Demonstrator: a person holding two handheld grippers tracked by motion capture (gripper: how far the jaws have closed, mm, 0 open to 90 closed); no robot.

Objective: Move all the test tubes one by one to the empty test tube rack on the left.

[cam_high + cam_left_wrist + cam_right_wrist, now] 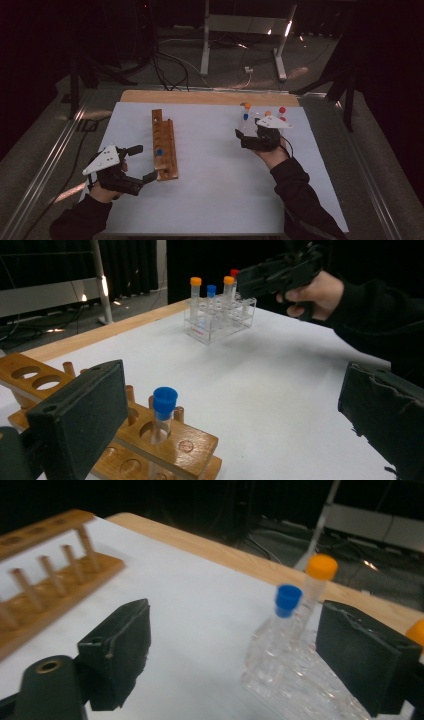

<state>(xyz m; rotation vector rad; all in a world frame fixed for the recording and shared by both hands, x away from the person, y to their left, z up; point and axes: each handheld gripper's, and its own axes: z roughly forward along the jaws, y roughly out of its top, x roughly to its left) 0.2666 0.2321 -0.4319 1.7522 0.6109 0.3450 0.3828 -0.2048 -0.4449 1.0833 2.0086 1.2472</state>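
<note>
A wooden tube rack [165, 150] lies left of centre on the white sheet, with one blue-capped tube [159, 152] standing in it. My left gripper [144, 162] is open just left of the rack's near end. In the left gripper view its jaws [235, 415] stand wide, with that blue-capped tube [164, 405] close to the left jaw but untouched. A clear plastic rack [260, 122] holding tubes with orange, blue and red caps stands at the far right. My right gripper [243, 139] is open at that rack's near side. Ahead of its jaws [240, 650] are a blue-capped tube [287, 600] and an orange-capped one [320, 570].
The white sheet [215, 190] covers most of the table, and a strip of bare wood [210, 96] shows along the far edge. Metal rails [45, 165] run down both sides. Stand legs [205, 45] and cables lie on the floor behind.
</note>
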